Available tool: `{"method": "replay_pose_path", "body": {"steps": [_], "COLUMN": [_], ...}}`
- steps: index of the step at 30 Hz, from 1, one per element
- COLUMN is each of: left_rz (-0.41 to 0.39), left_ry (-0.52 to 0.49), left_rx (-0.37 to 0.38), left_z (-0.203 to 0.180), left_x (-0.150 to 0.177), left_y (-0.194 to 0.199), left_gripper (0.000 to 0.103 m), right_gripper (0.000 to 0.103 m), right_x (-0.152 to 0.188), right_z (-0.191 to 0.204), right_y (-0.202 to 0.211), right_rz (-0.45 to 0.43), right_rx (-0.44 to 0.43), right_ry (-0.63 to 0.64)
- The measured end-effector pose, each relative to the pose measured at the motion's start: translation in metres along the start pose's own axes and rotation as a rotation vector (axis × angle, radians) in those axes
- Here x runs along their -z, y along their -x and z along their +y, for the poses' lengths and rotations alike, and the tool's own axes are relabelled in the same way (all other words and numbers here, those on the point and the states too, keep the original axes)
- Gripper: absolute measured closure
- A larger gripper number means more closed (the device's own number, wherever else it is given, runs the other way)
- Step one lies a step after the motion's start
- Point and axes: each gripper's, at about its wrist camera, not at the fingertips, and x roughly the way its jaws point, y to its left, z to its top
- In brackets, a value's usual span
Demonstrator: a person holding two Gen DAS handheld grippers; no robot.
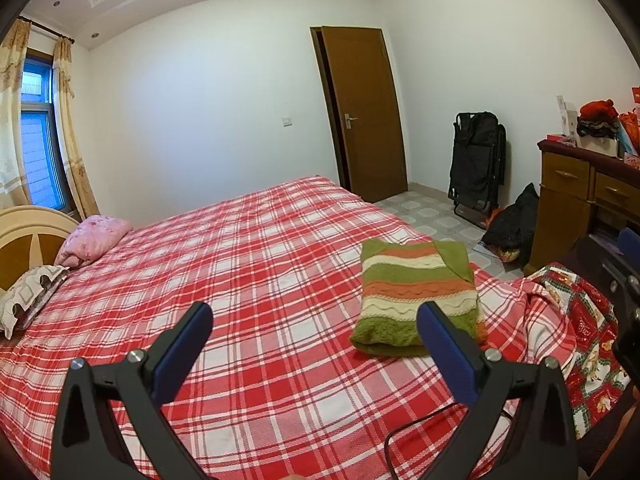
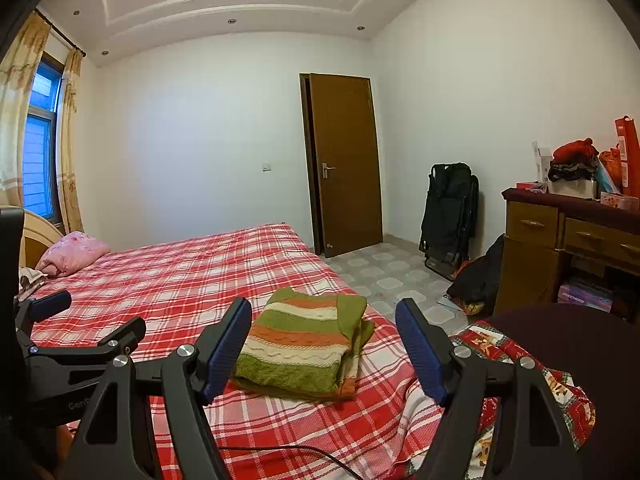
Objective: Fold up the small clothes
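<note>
A folded knit sweater, striped green, orange and cream, lies on the red plaid bed sheet near the bed's right edge. My left gripper hovers open over the sheet, just left of and nearer than the sweater, with nothing between its blue pads. In the right wrist view it shows at the left, open. My right gripper is also open, held above the bed in front of the sweater, which shows between its fingers but farther off, untouched. One of its fingers shows at the left wrist view's right edge.
A red printed cloth lies bunched at the bed's near right corner. A pink bundle and a patterned pillow sit by the headboard. Beyond the bed are tiled floor, a door, a folded black chair, a black bag and a dresser.
</note>
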Motion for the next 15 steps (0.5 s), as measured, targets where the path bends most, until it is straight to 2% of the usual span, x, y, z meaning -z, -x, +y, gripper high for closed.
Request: {"method": "replay_pose_path", "body": {"steps": [5,11,15], "left_rz": [0.014,0.056,0.05], "left_ry": [0.009,0.046,0.035], "left_rx": [0.032,0.134,0.136], "left_z": [0.001,0.003,0.0], "left_x": [-0.004,-0.006,-0.004], "left_y": [-0.004,-0.013,-0.013], "left_gripper": [0.0,0.0,0.0], "right_gripper": [0.028,0.028,0.028], "right_x": [0.0,0.0,0.001], "right_z": [0.0,-0.002,-0.004], "right_y": [-0.001,0.0,-0.002], "right_rz": [0.002,0.004,0.011], "right_rx": [0.01,0.019,0.016], "right_ry": [0.003,-0.011,-0.013]}}
